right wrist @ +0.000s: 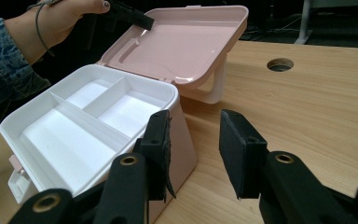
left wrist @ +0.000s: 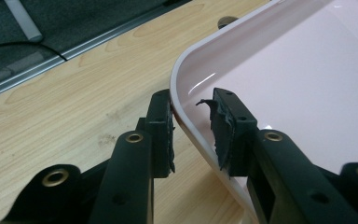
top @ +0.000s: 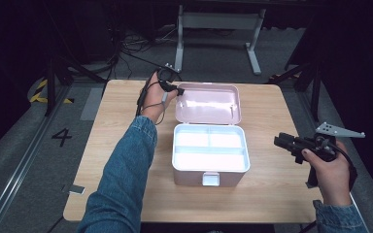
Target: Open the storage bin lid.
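Box [top: 209, 170]: pink, lidded, sitting at the middle of the wooden table [top: 126, 194], latch tab facing the person. Lid [top: 208, 103] swung up and back on its rear hinge, inner face showing, glossy and bare.

Left gripper [left wrist: 192, 128]: at the lid's far left corner. Jaws part open, one on each side of the lid's rim; in the left gripper view the outer pad touches the rim, while the inner pad stands a little apart from the lid's inner face. That inner pad is torn at its top edge. The jaws are not clamped on the rim. The hand [top: 154, 99] reaches over from the box's left side, denim sleeve [top: 124, 174] along the table.

Right gripper [top: 285, 142]: held off the box's right side, well apart from it in the high view, pointing toward it. Jaws open at a middling width, nothing between them, touching nothing. Grey three-cornered plate [top: 339, 130] on top.

Tray [right wrist: 74, 121]: white insert seated in the box, flush with the rim. Three compartments: one long one along the front, two smaller ones side by side at the back. All three empty.

Table: light wood, with a round cable hole [right wrist: 280, 64] near the far edge beside the lid.
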A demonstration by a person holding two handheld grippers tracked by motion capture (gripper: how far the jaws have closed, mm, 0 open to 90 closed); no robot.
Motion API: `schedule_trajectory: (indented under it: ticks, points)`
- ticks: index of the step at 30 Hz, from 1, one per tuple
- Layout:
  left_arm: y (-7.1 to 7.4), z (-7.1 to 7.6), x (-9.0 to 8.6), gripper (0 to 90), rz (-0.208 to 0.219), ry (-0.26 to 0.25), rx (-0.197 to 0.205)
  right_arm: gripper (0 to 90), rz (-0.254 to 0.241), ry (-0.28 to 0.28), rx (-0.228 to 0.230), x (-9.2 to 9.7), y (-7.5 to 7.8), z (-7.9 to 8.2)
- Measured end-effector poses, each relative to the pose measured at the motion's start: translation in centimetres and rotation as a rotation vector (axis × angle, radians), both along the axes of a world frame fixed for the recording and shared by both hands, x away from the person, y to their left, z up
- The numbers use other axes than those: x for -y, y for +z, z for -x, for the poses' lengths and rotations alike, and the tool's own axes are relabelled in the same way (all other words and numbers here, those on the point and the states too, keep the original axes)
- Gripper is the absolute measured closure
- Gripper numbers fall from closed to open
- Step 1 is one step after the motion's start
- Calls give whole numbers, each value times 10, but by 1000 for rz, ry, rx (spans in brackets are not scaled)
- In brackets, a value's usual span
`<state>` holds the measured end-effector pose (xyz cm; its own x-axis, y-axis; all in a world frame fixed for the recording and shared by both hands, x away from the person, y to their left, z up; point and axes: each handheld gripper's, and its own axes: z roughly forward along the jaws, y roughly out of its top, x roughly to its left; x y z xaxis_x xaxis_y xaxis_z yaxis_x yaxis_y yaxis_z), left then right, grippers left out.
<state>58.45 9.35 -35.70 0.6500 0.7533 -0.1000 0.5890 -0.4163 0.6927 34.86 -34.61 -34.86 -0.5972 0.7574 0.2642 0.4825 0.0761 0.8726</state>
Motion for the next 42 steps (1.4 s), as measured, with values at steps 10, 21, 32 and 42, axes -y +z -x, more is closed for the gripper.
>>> schedule_trajectory:
  ticks: [10, 21, 32, 42]
  points:
    - [-11, -1, 0, 685, -15, -2, -14, 634, -1, 0, -1, 0, -1, -1]
    - [13, 25, -14, 592, 19, -27, 80, 623, 4, 26, -8, -9, 0, -18]
    - [59, 100, -35, 590, 72, -110, 147, 568, 70, 33, -9, -22, 1, -44]
    - [67, 164, -61, 583, 75, -124, 161, 530, 146, 20, -43, -16, -3, -54]
